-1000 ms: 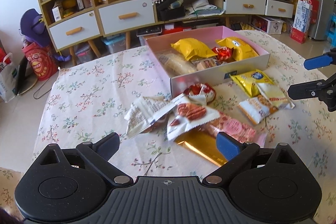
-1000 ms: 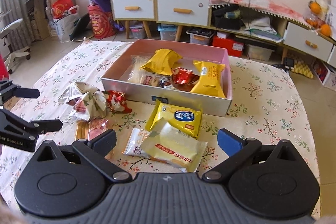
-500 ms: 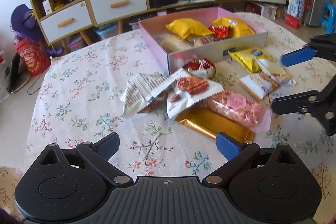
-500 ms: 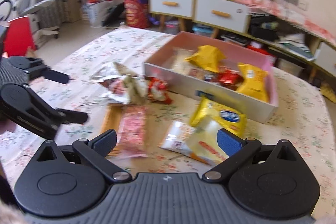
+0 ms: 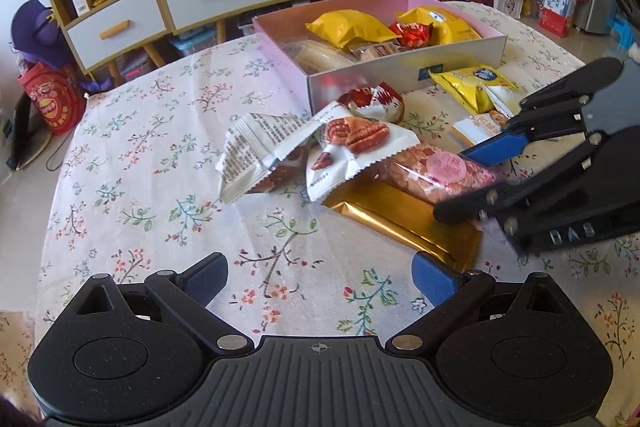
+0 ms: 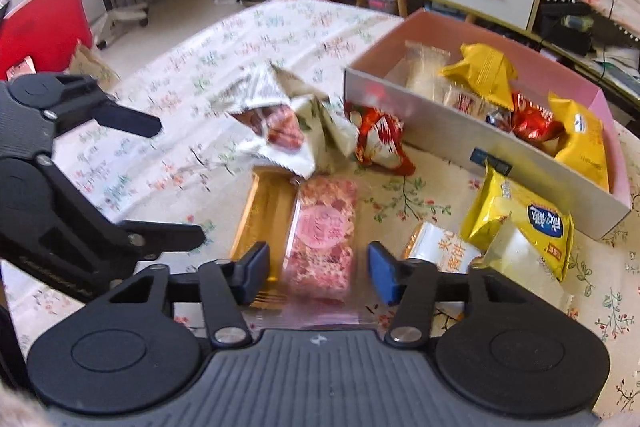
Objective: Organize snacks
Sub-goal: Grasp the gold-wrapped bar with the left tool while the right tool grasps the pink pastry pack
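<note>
The right gripper (image 6: 318, 269) is lowered over the pink snack packet (image 6: 324, 235), jaws apart and straddling its near end, not yet clamped. The packet lies on the bench (image 5: 160, 155), overlapping a gold bar (image 5: 400, 223), short of the pink box (image 5: 400, 83) where sorted snacks already sit. The left gripper (image 5: 318, 277) hovers with jaws wide apart and empty, judged to be kept clear of the right's approach.

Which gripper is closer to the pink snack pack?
Right. The right gripper has its open fingers on either side of the pink snack pack. The left gripper hangs open over bare tablecloth, short of it.
</note>
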